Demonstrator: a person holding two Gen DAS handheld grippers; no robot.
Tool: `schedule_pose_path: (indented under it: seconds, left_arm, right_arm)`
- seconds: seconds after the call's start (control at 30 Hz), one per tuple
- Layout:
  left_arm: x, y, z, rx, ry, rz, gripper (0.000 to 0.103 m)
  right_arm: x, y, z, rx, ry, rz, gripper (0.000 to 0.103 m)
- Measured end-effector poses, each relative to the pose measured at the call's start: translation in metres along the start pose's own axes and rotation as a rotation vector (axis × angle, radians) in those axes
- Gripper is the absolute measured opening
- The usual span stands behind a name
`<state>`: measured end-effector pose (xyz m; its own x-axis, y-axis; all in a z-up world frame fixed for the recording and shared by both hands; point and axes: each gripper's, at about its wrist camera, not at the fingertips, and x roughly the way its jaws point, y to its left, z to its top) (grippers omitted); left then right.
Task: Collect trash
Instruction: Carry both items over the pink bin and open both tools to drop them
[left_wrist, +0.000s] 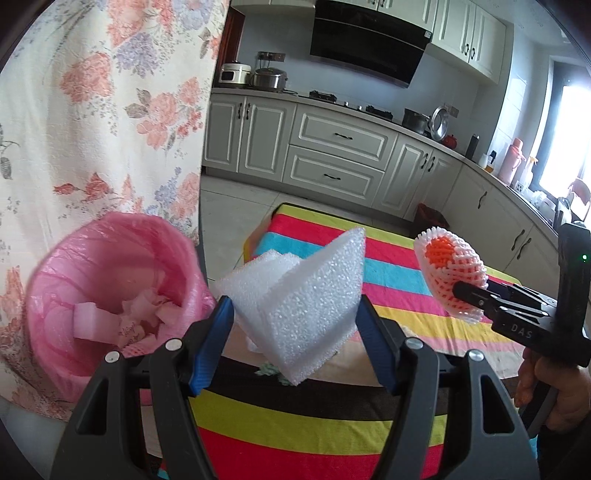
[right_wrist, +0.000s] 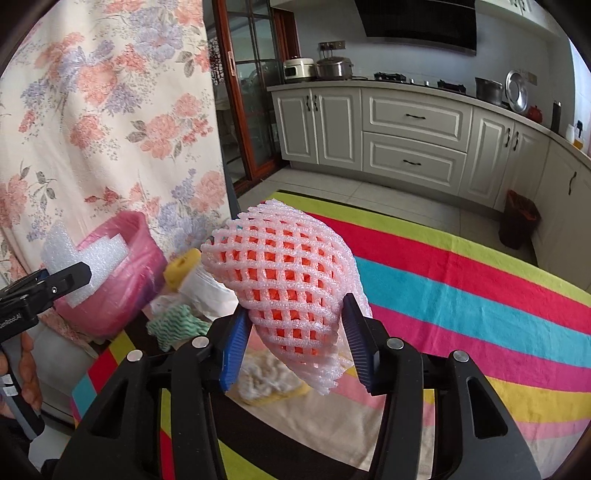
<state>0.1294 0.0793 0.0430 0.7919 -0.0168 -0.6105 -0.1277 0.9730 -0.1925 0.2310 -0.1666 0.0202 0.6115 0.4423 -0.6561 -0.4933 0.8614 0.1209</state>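
Now carry the folded white foam sheet (left_wrist: 295, 306), pinched in the left gripper (left_wrist: 295, 317) jaws, left over the pink-lined bin (left_wrist: 110, 295), keeping the right gripper (right_wrist: 295, 332) jaws clamped on the white-and-orange foam fruit net (right_wrist: 288, 280) above the desk (right_wrist: 461, 295).

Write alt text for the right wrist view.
The right hand-held gripper grips a white foam fruit net with orange inside, above a striped tablecloth. At left, the left hand-held gripper holds white foam by a pink-lined bin.
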Motion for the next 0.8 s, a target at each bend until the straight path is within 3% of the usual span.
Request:
schedule_pose_path:
  seconds: [0.5,0.8]
  left_arm:
    - [-0.057,0.112,0.026,-0.120,-0.122,0.175,0.065]
    - [-0.070,0.144,0.026,-0.140,-0.142,0.202,0.065]
  right_arm:
    - [0.002,0.079,0.036,-0.096,-0.040,0.096,0.048]
    - [0.017,0.141,0.059,-0.173,-0.047,0.176,0.048]
